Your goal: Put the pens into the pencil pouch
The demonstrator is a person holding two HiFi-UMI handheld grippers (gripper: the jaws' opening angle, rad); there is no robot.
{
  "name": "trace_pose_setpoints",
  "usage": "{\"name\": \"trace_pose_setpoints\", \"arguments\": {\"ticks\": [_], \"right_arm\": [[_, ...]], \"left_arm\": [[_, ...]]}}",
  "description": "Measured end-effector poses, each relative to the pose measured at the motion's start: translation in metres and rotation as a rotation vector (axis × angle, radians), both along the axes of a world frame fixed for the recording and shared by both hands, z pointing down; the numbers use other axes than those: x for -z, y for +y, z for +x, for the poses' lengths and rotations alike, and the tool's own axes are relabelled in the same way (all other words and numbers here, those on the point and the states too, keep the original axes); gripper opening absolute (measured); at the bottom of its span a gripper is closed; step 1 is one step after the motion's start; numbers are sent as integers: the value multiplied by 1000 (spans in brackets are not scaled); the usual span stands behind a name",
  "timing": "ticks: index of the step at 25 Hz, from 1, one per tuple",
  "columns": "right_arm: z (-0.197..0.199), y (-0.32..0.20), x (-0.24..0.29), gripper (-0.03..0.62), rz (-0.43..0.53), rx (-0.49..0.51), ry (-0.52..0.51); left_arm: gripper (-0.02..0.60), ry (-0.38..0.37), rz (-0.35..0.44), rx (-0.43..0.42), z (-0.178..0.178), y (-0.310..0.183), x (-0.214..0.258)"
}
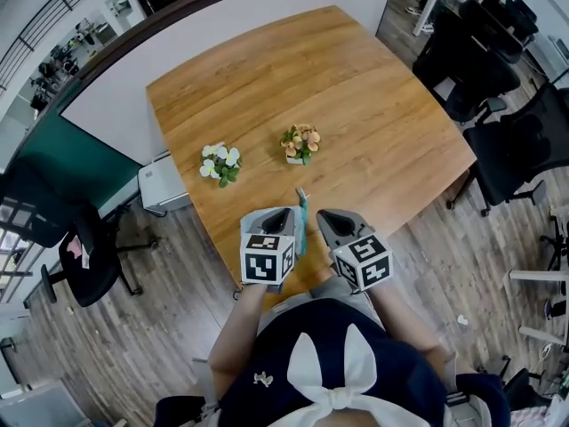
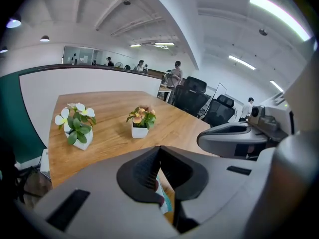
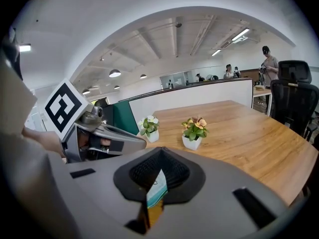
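Note:
A thin teal-and-white pencil pouch (image 1: pixel 302 218) hangs on edge between my two grippers at the near edge of the wooden table (image 1: pixel 356 87). My left gripper (image 1: pixel 287 213) is shut on it from the left; in the left gripper view the pouch (image 2: pixel 163 201) shows just below the closed jaws (image 2: pixel 159 151). My right gripper (image 1: pixel 323 214) is shut on it from the right; in the right gripper view the pouch's edge (image 3: pixel 157 185) sticks out under the closed jaws (image 3: pixel 160 154). I see no pens in any view.
Two small flower pots stand mid-table: white blooms (image 1: pixel 220 163) at the left and orange blooms (image 1: pixel 300 142) beside them. Black office chairs (image 1: pixel 511 145) stand right of the table, another chair (image 1: pixel 80 252) at the left. A white partition (image 1: pixel 222 38) borders the far side.

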State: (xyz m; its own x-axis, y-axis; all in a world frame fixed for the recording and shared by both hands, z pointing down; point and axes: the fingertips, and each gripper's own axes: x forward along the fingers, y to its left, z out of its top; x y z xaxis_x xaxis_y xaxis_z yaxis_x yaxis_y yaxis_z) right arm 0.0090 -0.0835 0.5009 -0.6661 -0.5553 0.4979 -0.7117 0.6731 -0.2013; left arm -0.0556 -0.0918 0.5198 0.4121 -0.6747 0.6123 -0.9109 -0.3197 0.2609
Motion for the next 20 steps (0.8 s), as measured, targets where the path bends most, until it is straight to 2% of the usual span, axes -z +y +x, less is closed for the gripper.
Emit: {"name": "trace_pose_setpoints", "arguments": {"ticks": [6,20], "right_arm": [[-3,10,11,2,45,28,26],[9,24,19,2,59,12,30]], "left_arm": [[23,81,0,14,6,11,13],[23,68,40,10,10,32,28]]}}
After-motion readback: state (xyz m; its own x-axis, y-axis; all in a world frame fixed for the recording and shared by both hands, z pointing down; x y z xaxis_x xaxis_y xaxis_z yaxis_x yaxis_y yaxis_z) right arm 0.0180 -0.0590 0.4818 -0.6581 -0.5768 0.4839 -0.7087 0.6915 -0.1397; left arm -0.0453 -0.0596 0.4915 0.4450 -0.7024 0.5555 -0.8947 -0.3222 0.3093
